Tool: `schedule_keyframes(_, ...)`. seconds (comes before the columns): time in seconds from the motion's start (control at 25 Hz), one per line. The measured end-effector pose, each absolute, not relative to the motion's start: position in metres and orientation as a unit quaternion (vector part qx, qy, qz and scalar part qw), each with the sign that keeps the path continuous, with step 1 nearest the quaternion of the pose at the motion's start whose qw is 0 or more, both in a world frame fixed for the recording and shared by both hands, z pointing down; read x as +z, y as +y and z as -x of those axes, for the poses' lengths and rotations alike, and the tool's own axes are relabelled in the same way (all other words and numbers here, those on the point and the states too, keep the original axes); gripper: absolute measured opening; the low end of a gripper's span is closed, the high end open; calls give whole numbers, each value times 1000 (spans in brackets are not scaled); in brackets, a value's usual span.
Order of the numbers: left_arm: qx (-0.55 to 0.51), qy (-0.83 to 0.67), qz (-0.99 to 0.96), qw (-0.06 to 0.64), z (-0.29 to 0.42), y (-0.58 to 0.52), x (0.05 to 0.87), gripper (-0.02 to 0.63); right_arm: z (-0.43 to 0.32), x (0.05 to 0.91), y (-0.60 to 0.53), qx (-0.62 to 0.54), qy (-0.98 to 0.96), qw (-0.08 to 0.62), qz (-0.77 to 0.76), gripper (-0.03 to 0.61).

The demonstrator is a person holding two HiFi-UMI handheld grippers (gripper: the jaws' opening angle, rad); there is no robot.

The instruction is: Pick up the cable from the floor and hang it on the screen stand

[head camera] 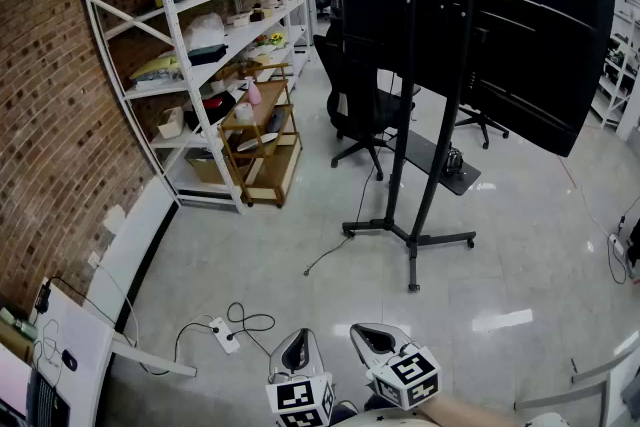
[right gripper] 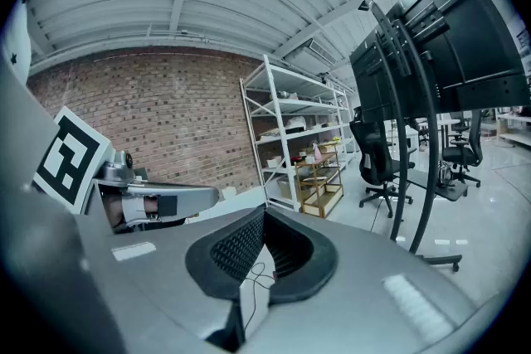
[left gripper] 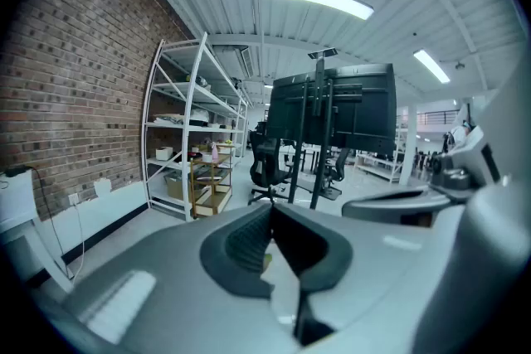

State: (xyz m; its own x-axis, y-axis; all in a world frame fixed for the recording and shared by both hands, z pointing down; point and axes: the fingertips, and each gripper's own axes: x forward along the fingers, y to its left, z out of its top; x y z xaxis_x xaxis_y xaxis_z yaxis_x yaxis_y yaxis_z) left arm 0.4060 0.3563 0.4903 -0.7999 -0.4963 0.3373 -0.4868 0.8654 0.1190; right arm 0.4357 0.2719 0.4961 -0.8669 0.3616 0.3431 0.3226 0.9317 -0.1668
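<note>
A thin black cable [head camera: 248, 320] lies looped on the pale floor beside a white power strip [head camera: 224, 335], a little ahead and left of my grippers. Through the right gripper's jaws the same cable [right gripper: 250, 278] shows on the floor. The black screen stand [head camera: 412, 237] holds a big dark screen [head camera: 490, 25] in the middle of the room, and another thin cable [head camera: 333, 255] trails from its base. My left gripper [head camera: 298, 348] [left gripper: 271, 207] and right gripper [head camera: 372, 336] [right gripper: 265, 211] hang side by side at the bottom edge, both shut and empty.
White shelving [head camera: 200, 65] full of goods runs along the brick wall on the left, with a wooden cart [head camera: 262, 140] in front of it. A black office chair [head camera: 365, 105] stands behind the stand. A white desk corner [head camera: 70, 355] juts in at lower left.
</note>
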Motion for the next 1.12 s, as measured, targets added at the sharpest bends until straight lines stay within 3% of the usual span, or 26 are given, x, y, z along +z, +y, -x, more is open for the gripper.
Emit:
schedule_keyframes(0.52, -14, -951, -220, 217, -325, 390, 532, 8, -347, 525, 277, 55, -963, 199, 174, -2)
schedule_keyframes(1.12, 6, -958, -206, 202, -42, 299, 513, 8, -66, 509, 170, 43, -966, 187, 171, -2)
